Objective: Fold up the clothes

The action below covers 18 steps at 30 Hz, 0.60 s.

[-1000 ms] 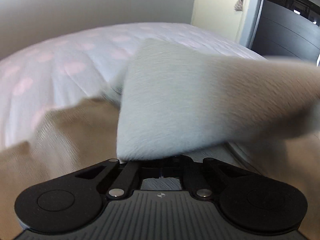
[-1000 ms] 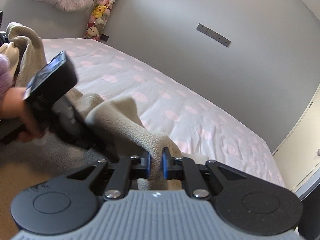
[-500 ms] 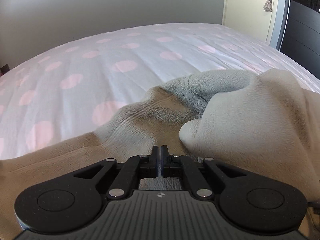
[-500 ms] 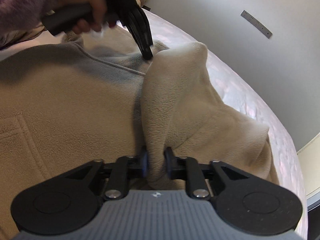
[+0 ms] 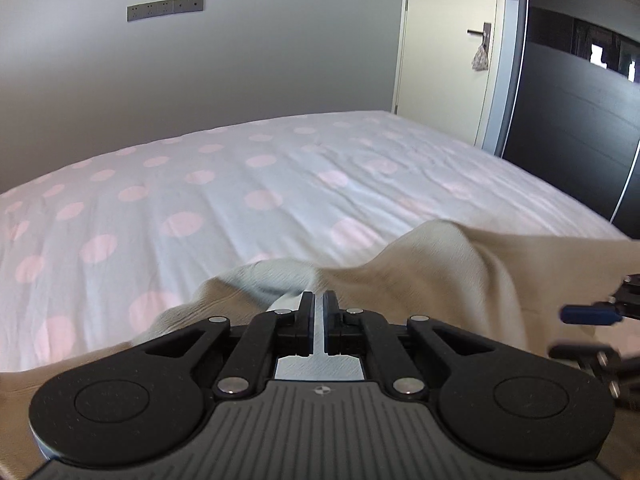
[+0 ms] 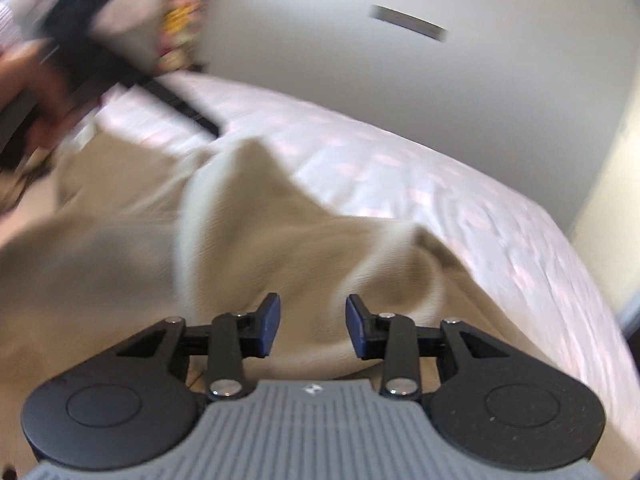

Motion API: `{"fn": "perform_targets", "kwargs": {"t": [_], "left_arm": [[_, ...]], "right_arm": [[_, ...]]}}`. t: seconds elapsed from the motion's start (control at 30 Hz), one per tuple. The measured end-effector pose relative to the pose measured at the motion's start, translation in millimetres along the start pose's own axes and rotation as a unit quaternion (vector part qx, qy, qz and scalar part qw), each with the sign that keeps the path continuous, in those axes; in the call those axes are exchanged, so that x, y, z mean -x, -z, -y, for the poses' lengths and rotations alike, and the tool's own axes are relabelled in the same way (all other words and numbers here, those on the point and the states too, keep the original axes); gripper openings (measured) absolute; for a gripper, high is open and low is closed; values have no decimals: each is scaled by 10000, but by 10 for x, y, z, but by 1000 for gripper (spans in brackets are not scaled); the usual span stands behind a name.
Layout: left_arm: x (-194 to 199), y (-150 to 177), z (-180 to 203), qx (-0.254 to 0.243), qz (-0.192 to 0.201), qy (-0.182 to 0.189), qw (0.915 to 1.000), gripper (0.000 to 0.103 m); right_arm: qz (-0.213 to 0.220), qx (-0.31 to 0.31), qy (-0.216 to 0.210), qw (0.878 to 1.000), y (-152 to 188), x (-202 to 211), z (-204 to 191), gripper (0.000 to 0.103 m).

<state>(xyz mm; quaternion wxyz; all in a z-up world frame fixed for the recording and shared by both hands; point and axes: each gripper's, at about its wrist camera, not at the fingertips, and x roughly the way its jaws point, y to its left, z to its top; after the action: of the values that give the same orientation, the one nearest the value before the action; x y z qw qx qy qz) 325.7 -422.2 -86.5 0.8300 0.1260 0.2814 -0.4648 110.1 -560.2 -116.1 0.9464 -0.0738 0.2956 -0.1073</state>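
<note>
A beige fleece [image 6: 256, 240] lies rumpled on the bed [image 6: 420, 168], filling the lower left and centre of the right wrist view and the lower half of the left wrist view [image 5: 460, 264]. The right gripper [image 6: 313, 324] hovers over it with jaws apart, nothing pinched between the blue pads [image 6: 270, 322]. The left gripper [image 5: 319, 312] has its jaws together, gripping no cloth. In the right wrist view, upper left, a hand [image 6: 36, 92] holds that left gripper, blurred. A door [image 5: 444, 52] stands at upper right of the left view.
</note>
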Motion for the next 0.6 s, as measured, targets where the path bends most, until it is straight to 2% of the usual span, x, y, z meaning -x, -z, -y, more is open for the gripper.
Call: {"fn": "perform_targets", "kwargs": {"t": [0.03,0.13,0.23,0.3,0.37,0.4,0.43,0.5,0.6], "left_arm": [[-54,-21,33,25,16,36,10000,1],[-266,-36,132,33,-6,82,10000,1],[-513,22,108,158,-104,-48,9998,1],[-640,115,-5,331,-189,-269,9989,1],[-741,230,-167,531,-326,-458,9970,0],[-794,295,-242,610,-387,-471,9963,0],[-836,357,-293,626,-402,-444,9962,0],[-888,467,-334,553,-285,-409,9972,0],[-988,570,-412,784,-135,-352,9962,0]], "right_arm": [[44,-202,15,9998,-72,-61,106,22],[170,-682,-99,9975,-265,-323,333,18],[181,-1072,-386,9933,-368,-687,437,17],[99,-1241,-420,9913,-344,-944,534,17],[51,-1296,-162,9914,-325,-1218,610,15],[26,-1407,-31,9900,-268,-1297,669,11],[1,-1561,20,9877,-212,-1366,743,2],[-105,-1868,33,9823,-82,-1517,886,0],[-93,-2182,-136,9758,131,-1639,1022,0]]}}
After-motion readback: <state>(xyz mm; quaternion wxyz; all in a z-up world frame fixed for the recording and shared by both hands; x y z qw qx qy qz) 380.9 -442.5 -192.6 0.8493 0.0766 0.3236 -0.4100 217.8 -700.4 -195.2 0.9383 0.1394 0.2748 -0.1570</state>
